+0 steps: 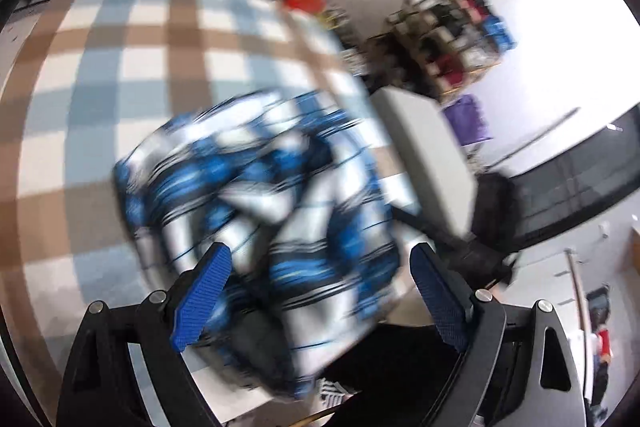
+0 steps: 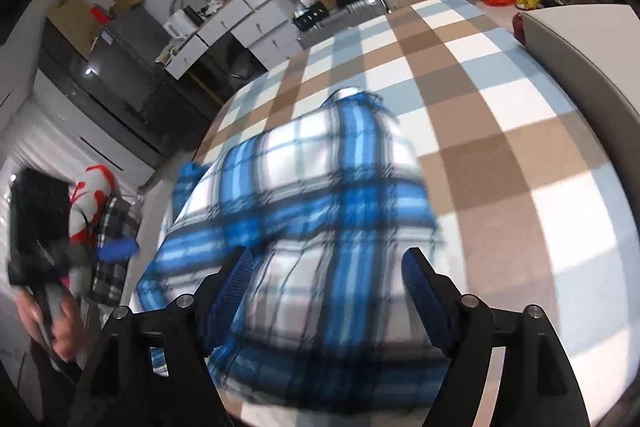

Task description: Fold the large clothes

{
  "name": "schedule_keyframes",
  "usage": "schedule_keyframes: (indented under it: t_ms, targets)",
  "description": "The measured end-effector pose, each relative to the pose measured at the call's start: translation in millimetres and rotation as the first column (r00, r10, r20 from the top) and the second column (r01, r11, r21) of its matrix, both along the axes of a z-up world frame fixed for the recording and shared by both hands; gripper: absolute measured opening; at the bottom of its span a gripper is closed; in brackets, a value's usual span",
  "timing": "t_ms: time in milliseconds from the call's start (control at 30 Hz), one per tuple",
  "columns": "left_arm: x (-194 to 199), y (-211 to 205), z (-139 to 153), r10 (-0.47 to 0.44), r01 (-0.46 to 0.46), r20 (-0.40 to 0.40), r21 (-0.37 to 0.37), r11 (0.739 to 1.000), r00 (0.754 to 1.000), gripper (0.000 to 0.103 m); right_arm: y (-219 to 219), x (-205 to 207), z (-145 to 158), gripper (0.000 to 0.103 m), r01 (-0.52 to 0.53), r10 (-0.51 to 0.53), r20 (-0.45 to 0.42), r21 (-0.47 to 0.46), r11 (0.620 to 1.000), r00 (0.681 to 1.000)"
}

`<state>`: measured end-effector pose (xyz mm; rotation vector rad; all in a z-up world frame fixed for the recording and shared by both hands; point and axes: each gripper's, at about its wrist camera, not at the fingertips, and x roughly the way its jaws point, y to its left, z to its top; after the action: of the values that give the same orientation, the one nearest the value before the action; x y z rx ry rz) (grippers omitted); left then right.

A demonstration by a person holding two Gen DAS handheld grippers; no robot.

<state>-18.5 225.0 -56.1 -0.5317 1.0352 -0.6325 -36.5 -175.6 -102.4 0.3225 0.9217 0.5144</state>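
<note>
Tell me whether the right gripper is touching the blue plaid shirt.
Cannot tell: in the right wrist view the right gripper stands open over the blurred blue plaid shirt.
</note>
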Motion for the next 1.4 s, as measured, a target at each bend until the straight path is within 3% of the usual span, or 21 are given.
schedule_keyframes:
  t_ms: [133, 267, 467, 533, 667, 867, 1000, 1100, 1233, 1333, 1400]
  targets:
    - [13.5, -24.2, -28.7, -0.096, 0.084, -0.11, -0.103, 0.991, 0.989, 0.088, 14.4, -7.0, -5.2, 0.085, -0.057, 0.057, 0.008, 0.019, 0.998, 0.998]
    - [23.5, -40.0, -49.3, -0.116, 0.095, -0.16, -0.133, 0.987, 0.98, 0.088, 11.8, -6.2, -14.3, 0.085, -0.076, 0.076, -0.005, 0.032, 0.997, 0.997]
    - [21.1, -24.2, -44.9, -0.072, 0.046, -0.165, -0.157, 0.987, 0.984, 0.088, 5.6, -5.5, -17.4, 0.085, -0.071, 0.073, -0.023, 0.083, 0.994, 0.997]
    - [19.7, -17.6, -32.8, -0.061, 0.037, -0.126, -0.187, 0.982, 0.99, 0.088, 7.3, -5.3, -18.0, 0.087, -0.075, 0.077, -0.019, 0.076, 0.994, 0.997]
    - [15.6, -7.8, -19.5, -0.009, 0.001, -0.058, -0.138, 0.99, 0.998, 0.088, 11.8, -7.6, -17.4, 0.088, -0.085, 0.085, -0.003, 0.047, 0.995, 0.996]
    - [50.7, -32.4, -44.2, -0.058, 0.034, -0.118, -0.201, 0.979, 0.991, 0.088, 18.6, -6.7, -17.9, 0.095, -0.093, 0.093, 0.005, 0.026, 0.995, 0.996]
    - [61.8, -28.6, -63.8, -0.032, -0.015, -0.184, -0.246, 0.969, 0.982, 0.088, 20.7, -7.1, -18.8, 0.095, -0.11, 0.11, 0.015, 0.003, 0.994, 0.994]
    - [51.4, -20.4, -61.8, -0.001, -0.044, -0.223, -0.197, 0.979, 0.975, 0.088, 19.5, -6.8, -19.8, 0.095, -0.118, 0.117, 0.013, 0.011, 0.993, 0.993]
    - [31.7, -17.3, -46.5, 0.058, -0.07, -0.176, -0.06, 0.996, 0.983, 0.088, 21.2, -5.2, -20.9, 0.095, -0.122, 0.122, 0.006, 0.002, 0.993, 0.993]
    - [40.7, -25.0, -55.2, 0.023, -0.039, -0.196, -0.078, 0.996, 0.98, 0.088, 22.5, -4.5, -20.9, 0.097, -0.123, 0.123, 0.004, 0.0, 0.992, 0.992]
    - [50.3, -23.3, -60.9, 0.011, -0.048, -0.207, -0.173, 0.984, 0.978, 0.088, 22.2, -4.3, -21.3, 0.097, -0.123, 0.123, 0.005, 0.001, 0.992, 0.992]
